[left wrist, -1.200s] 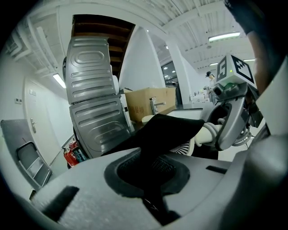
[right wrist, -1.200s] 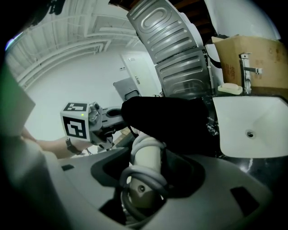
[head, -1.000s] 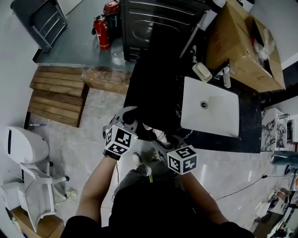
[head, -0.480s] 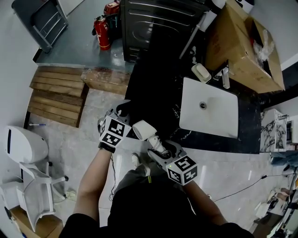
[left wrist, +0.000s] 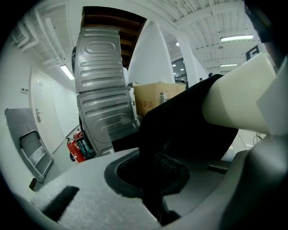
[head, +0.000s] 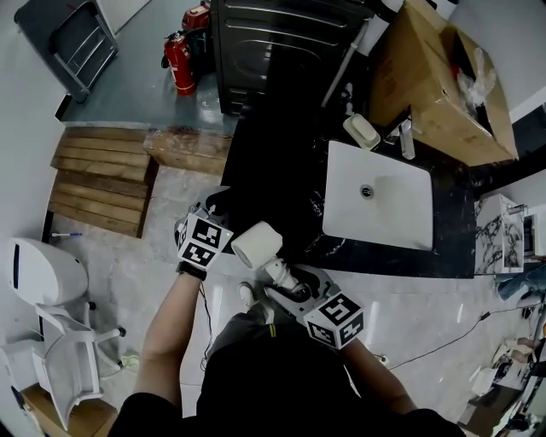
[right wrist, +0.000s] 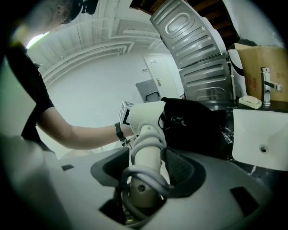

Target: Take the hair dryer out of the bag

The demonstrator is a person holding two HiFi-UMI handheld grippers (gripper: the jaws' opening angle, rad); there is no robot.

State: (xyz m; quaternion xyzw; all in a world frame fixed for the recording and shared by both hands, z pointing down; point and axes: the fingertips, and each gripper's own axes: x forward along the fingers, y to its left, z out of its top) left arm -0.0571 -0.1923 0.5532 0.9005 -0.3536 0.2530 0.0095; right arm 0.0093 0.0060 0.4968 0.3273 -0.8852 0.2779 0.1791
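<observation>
Counts, head view unless noted:

- hair dryer: 1, cream
- black bag: 1 (right gripper view)
- grippers: 2, the left gripper and the right gripper, each with 1 marker cube
- fire extinguishers: 2, both red; first fire extinguisher, second fire extinguisher
- cardboard box: 1
- dark worktop: 1
- white sink: 1, with 1 drain
- tap: 1
- soap dish: 1
- ribbed metal appliance: 1
- slatted wooden pallet: 1
- white plastic chair: 1
</observation>
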